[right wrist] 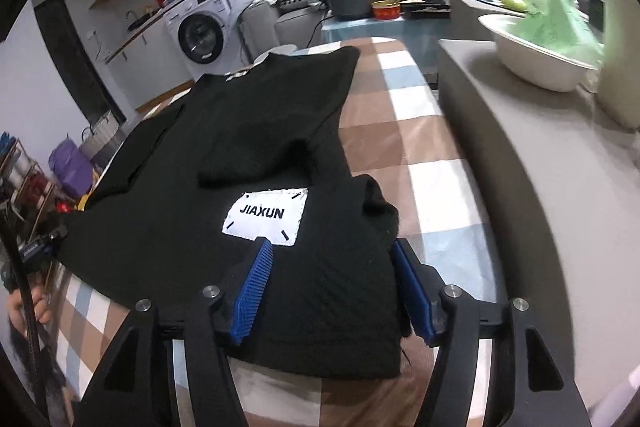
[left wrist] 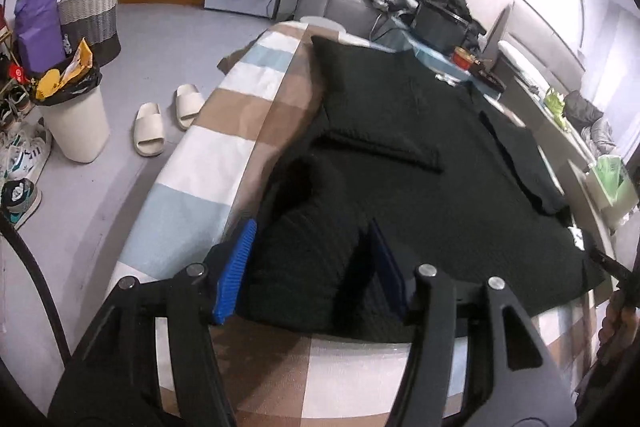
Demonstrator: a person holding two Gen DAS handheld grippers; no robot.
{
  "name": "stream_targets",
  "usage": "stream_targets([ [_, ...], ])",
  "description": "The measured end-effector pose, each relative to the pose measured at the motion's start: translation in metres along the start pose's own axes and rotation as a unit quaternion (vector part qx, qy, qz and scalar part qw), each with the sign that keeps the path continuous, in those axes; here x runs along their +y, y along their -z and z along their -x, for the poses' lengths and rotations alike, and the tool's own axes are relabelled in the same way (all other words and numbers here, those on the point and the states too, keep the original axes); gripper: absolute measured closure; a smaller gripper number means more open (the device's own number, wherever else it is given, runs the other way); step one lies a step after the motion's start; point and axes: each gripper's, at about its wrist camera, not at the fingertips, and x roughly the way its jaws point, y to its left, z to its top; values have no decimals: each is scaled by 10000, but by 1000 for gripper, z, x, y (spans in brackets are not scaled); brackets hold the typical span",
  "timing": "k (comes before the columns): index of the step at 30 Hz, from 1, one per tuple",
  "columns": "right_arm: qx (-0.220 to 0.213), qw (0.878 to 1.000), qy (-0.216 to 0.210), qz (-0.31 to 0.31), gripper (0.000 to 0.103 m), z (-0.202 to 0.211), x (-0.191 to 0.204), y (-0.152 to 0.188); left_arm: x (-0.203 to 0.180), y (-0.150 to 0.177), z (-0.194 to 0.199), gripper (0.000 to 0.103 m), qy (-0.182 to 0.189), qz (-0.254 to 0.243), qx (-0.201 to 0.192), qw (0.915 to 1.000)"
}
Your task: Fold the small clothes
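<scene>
Checked cloth covers the surface (left wrist: 224, 147) that carries a black sweater (left wrist: 420, 147), spread flat with both sleeves already folded in across its body, which suggests the bottom hem is next to be brought up. At the sweater's near hem, the left gripper (left wrist: 312, 267) and the right gripper (right wrist: 332, 287) each straddle a corner, fingers apart with fabric between them, not yet clamped. Beside the sweater's white label (right wrist: 266, 217) lies a folded sleeve.
</scene>
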Motion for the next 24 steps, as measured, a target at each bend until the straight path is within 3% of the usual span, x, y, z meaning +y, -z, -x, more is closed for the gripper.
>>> stream_targets([
  [13,238,9995,139,177,42,-36,8,-13,-4,-9,-34,51,-129,-43,150,9998],
  [16,226,9992,188,282,56,-38,11,-15,-7,-9,-36,74,-107,-105,167,9997],
  [18,256,9986,261,378,73,-39,13,-15,-10,-8,-35,82,-74,-178,151,9997],
  [21,360,9974,357,514,81,-37,18,-13,-15,-2,-32,86,-98,-325,101,9994],
  [24,427,9966,416,564,82,-34,20,-9,-18,5,-25,87,-99,-399,113,9991],
])
